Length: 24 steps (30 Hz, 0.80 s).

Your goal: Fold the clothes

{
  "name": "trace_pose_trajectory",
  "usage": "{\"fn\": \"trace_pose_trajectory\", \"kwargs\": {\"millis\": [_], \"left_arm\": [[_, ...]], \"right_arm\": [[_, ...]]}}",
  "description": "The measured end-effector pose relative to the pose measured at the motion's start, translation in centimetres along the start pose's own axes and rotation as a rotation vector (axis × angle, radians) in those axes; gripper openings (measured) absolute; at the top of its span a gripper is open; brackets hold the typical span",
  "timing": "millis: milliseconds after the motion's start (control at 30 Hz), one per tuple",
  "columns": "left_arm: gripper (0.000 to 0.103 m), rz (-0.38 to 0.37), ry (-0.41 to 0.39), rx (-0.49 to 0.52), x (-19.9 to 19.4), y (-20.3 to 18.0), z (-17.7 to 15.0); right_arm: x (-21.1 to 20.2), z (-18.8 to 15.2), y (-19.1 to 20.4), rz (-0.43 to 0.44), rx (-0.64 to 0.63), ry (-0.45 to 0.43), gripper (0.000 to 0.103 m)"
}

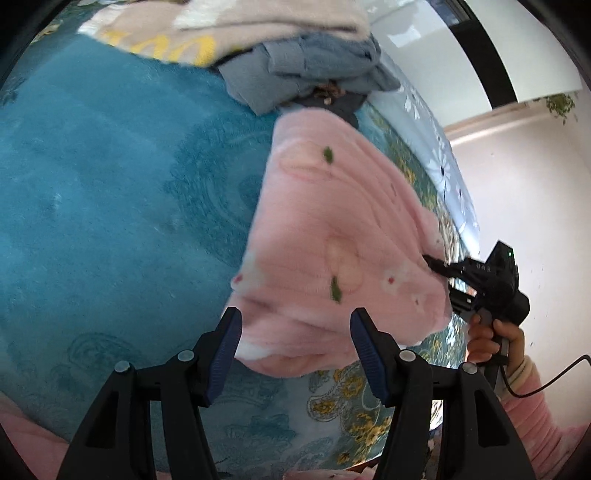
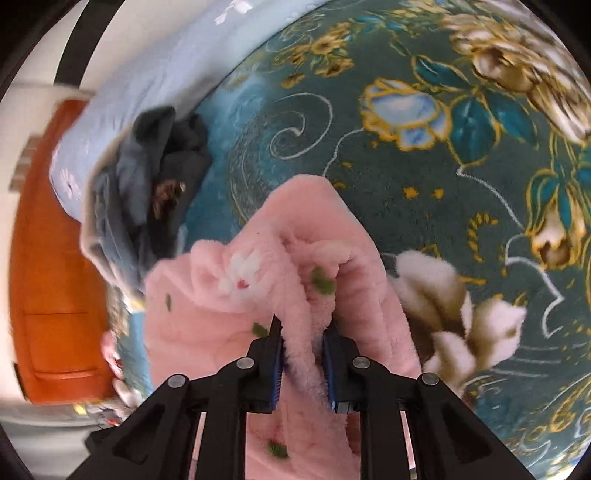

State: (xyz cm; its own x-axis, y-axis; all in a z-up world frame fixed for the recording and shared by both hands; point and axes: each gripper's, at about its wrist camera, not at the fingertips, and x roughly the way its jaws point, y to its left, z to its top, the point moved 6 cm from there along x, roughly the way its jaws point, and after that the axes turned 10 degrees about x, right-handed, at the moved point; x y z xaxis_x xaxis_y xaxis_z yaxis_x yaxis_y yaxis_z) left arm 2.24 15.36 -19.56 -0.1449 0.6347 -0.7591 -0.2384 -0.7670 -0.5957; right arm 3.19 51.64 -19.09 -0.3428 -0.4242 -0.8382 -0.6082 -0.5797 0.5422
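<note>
A fluffy pink garment [image 1: 332,240] with small white flowers and green leaves lies partly folded on a teal floral blanket [image 1: 110,184]. My left gripper [image 1: 295,332] is open, its blue-padded fingers on either side of the garment's near edge, holding nothing. My right gripper [image 2: 304,339] is shut on a bunched fold of the pink garment [image 2: 258,266]. In the left wrist view the right gripper [image 1: 439,269] grips the garment's right edge.
A pile of grey-blue and dark clothes [image 1: 306,77] lies at the far end of the blanket, with a cream and yellow garment [image 1: 207,29] beside it. A pale blue floral sheet [image 2: 155,74] edges the bed. An orange cabinet [image 2: 51,258] stands beyond.
</note>
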Motion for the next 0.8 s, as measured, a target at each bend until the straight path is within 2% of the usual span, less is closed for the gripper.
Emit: {"fn": "trace_pose_trajectory", "kwargs": {"millis": [100,200,300,400,500,600,667,733,800], "left_arm": [[0.062,0.013,-0.025,0.009,0.1,0.5,-0.1],[0.062,0.032,-0.013,0.006,-0.3,0.9,0.0],[0.060,0.079,0.001,0.013,2.4,1.0,1.3],[0.048,0.076,-0.005,0.021,1.2,1.0,0.5],[0.043,0.063,0.012,0.042,1.5,0.4,0.1],[0.039,0.087,0.038,0.069,2.2,0.6,-0.3],[0.039,0.079,0.041,0.066,2.2,0.5,-0.5],[0.039,0.069,0.046,0.059,2.3,0.6,-0.6],[0.039,0.073,0.071,0.063,2.6,0.6,-1.0]], "right_arm": [[-1.7,-0.1,1.4,-0.030,-0.093,0.006,0.027],[-3.6,0.1,3.1,-0.067,-0.188,-0.052,0.031],[-4.4,0.9,4.7,-0.103,-0.246,-0.124,0.031],[-5.1,1.3,7.1,-0.112,-0.307,-0.194,0.031],[-3.7,-0.2,9.8,-0.030,-0.405,-0.105,0.031],[-0.9,-1.4,11.1,-0.050,-0.499,-0.027,0.031],[0.3,-0.3,10.5,-0.109,-0.495,-0.049,0.031],[1.6,1.9,8.5,-0.189,-0.406,-0.078,0.029],[2.8,3.3,6.7,-0.180,-0.310,-0.039,0.026]]}}
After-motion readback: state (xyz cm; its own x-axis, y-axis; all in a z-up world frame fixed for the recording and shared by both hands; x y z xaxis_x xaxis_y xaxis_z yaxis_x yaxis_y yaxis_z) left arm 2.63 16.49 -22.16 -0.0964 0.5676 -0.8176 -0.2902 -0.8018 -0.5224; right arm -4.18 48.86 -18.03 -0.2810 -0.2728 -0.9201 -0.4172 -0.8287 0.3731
